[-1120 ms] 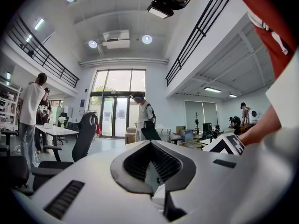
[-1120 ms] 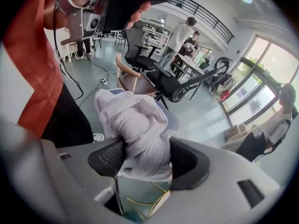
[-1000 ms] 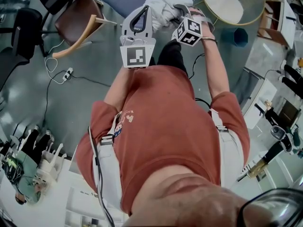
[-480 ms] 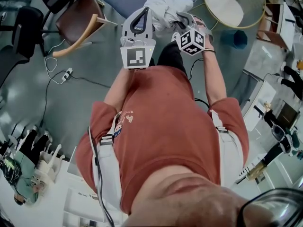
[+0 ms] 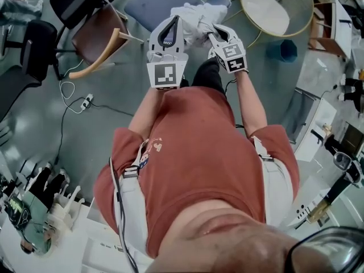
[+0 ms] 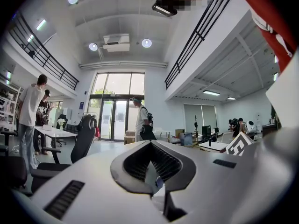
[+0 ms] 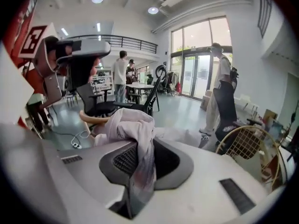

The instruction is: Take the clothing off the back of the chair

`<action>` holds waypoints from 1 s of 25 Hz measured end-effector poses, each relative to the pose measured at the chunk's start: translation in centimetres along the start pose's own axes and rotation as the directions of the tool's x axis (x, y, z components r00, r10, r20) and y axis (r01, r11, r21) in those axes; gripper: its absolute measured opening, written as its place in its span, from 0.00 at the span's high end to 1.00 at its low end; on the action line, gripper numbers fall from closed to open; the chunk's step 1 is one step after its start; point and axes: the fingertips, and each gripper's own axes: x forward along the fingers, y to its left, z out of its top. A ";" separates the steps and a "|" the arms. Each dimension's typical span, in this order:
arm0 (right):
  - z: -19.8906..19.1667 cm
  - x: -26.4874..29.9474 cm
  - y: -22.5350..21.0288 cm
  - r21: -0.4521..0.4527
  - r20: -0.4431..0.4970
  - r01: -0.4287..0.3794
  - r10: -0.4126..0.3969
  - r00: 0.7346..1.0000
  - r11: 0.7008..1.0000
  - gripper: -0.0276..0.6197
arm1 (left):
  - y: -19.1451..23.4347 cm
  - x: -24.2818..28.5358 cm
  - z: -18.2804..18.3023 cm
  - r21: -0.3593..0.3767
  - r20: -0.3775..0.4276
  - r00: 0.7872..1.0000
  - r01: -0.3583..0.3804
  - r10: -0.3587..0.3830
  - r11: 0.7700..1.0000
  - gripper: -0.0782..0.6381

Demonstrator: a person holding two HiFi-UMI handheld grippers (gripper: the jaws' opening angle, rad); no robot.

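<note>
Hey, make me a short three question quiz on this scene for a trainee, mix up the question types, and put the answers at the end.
1. True or false: the right tongs are empty.
2. In the head view, the brown chair with the curved wooden arm is: A) left of the white clothing; B) right of it; C) behind the person.
3. In the head view, what lies on the floor just below that chair?

Key:
1. False. They have just been closing, and the white clothing is pinched between them.
2. A.
3. A white cable with a power strip.
</note>
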 end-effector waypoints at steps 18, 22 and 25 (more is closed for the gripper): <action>10.0 -10.2 -3.6 0.179 0.343 0.109 -0.166 0.925 0.978 0.84 | 0.2 0.3 4.8 -0.001 0.138 0.990 -0.004 0.004 1.000 0.87; 12.8 -13.8 -4.8 0.196 0.417 0.162 -0.232 0.879 0.967 0.84 | 0.4 0.3 6.6 -0.018 0.155 0.988 0.001 0.002 1.000 0.87; 15.3 -17.0 -5.7 0.210 0.481 0.197 -0.277 0.832 0.958 0.84 | 0.5 0.3 8.2 -0.020 0.172 0.985 0.005 -0.001 1.000 0.87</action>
